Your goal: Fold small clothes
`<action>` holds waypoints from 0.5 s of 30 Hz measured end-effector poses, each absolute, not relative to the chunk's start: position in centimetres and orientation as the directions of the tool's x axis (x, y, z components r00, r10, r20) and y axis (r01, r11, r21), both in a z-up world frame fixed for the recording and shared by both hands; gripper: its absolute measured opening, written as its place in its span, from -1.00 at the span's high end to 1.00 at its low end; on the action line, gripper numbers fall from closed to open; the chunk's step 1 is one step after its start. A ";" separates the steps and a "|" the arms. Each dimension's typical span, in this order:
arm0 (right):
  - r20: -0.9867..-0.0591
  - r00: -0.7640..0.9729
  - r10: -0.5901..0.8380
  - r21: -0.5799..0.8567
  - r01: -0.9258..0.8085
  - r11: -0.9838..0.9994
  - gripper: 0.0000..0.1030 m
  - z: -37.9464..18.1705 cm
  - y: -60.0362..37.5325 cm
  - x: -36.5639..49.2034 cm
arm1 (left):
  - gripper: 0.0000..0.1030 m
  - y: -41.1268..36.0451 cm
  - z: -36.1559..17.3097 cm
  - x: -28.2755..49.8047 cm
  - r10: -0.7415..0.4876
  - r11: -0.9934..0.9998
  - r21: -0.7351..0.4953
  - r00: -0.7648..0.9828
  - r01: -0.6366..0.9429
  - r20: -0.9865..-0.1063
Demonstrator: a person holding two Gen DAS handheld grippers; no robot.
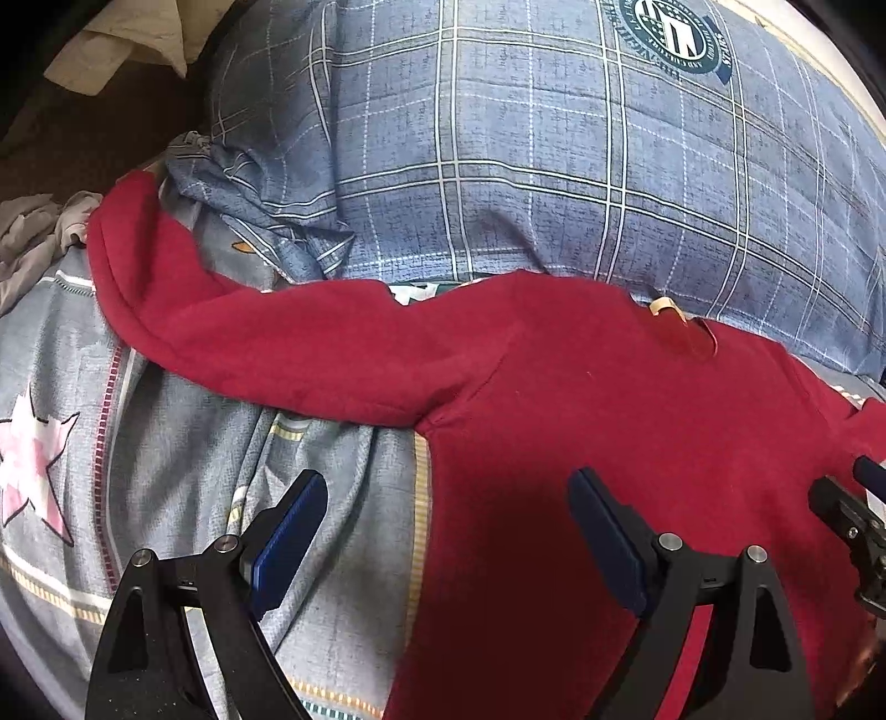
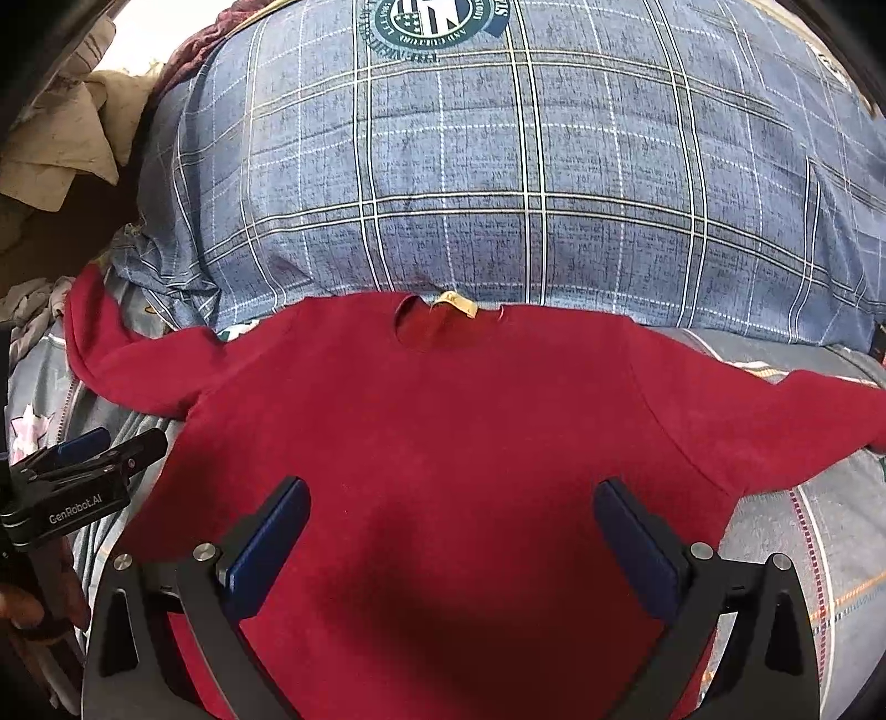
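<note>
Lying flat and face up on a grey patterned bedsheet (image 1: 183,443), the red long-sleeved sweater (image 2: 443,421) had both sleeves spread outward, its neckline with a small yellow label (image 2: 457,303) touching the edge of a blue plaid pillow (image 2: 498,177). The right gripper (image 2: 451,545) hovered over the sweater's lower body, fingers wide apart and holding nothing. The left gripper (image 1: 448,545) hung over the garment's left side edge, its fingers likewise spread, one above the sheet and one above red fabric. Crumpled beige cloth (image 1: 122,44) lay beyond the pillow's corner.
</note>
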State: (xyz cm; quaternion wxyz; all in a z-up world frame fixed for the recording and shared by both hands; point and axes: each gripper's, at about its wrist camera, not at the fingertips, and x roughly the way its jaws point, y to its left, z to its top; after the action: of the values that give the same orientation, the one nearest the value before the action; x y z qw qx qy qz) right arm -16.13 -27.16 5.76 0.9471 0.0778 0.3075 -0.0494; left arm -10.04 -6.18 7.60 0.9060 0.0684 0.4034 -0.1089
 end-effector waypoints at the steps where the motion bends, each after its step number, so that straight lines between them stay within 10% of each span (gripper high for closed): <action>1: -0.591 0.805 -0.048 0.113 0.142 0.983 -0.99 5.6 -27.1 -16.1 | -0.73 -6.2 7.6 -10.0 -0.142 0.966 0.038 0.651 0.254 -0.746; 15: -0.611 0.790 -0.052 0.049 0.103 0.994 -0.99 4.6 -26.1 -15.4 | -0.73 -5.4 6.9 -9.8 -0.142 0.968 0.029 0.642 0.248 -0.753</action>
State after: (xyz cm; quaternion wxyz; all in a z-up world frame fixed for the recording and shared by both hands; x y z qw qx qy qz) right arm -15.44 -26.08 4.59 0.9452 0.0396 0.3214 -0.0408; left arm -9.76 -5.43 6.93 0.9038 0.0649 0.4090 -0.1081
